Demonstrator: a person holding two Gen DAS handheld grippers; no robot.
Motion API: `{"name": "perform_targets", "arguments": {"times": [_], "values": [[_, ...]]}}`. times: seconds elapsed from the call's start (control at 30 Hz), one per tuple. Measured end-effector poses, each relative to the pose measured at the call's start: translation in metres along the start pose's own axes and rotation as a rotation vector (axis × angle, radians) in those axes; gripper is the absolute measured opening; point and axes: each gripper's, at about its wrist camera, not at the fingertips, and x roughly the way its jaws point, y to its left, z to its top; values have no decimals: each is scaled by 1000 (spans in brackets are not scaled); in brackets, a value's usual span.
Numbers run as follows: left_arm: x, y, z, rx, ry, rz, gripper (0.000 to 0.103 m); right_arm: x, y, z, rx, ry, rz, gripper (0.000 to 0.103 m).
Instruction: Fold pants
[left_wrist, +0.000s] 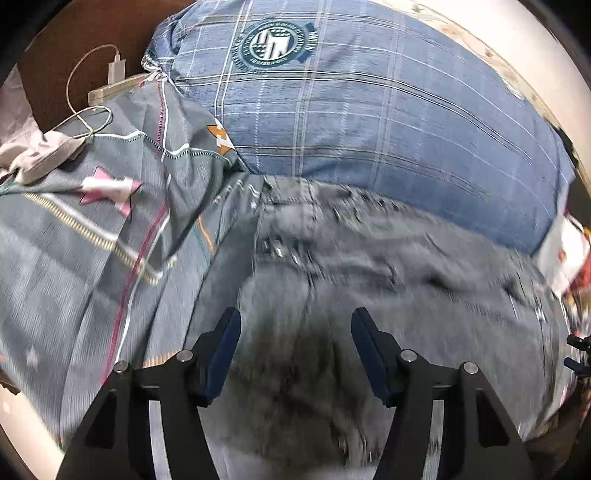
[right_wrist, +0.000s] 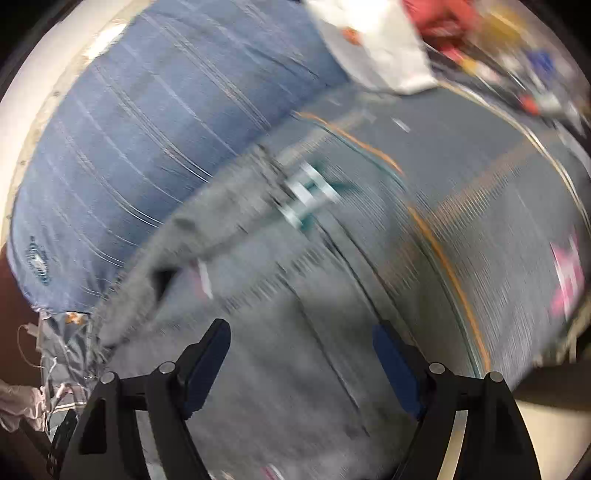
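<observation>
Grey jeans (left_wrist: 369, 280) lie flat on the bed just below a blue plaid pillow, waistband toward the pillow. My left gripper (left_wrist: 295, 325) is open and empty, hovering over the lower part of the jeans. In the blurred right wrist view the same jeans (right_wrist: 266, 302) run from the pillow edge down toward the camera. My right gripper (right_wrist: 301, 339) is open and empty above them. The tip of the other gripper (left_wrist: 578, 354) shows at the right edge of the left wrist view.
The blue plaid pillow (left_wrist: 369, 110) fills the back of the bed. A grey patterned sheet (left_wrist: 92, 240) covers the bed. A white charger and cable (left_wrist: 110, 70) and a small cloth (left_wrist: 40, 155) lie at the far left. White and red items (right_wrist: 388, 40) sit beyond the pillow.
</observation>
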Motion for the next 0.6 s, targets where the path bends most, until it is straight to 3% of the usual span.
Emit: {"name": "perform_targets", "arguments": {"times": [0.07,0.2,0.3,0.37,0.4,0.47,0.5,0.6], "values": [[16,7,14,-28,12,8,63,21,13,29,-24,14,-20,80],[53,18,47,-68,50,12,63,69,26,78,-41,50,-107,66],[82,21,68,-80,80,23,63,99,35,97,-73,69,-157,66],[105,20,73,-65,113,57,63,107,32,94,-114,97,-181,59],[112,20,73,-57,133,65,63,117,35,93,-140,126,-207,43],[140,23,66,-46,203,109,63,116,46,91,-210,117,-267,25],[147,25,64,-46,217,115,63,115,51,92,-222,129,-270,20],[152,25,61,-22,212,123,65,92,67,86,-306,95,-319,20]]}}
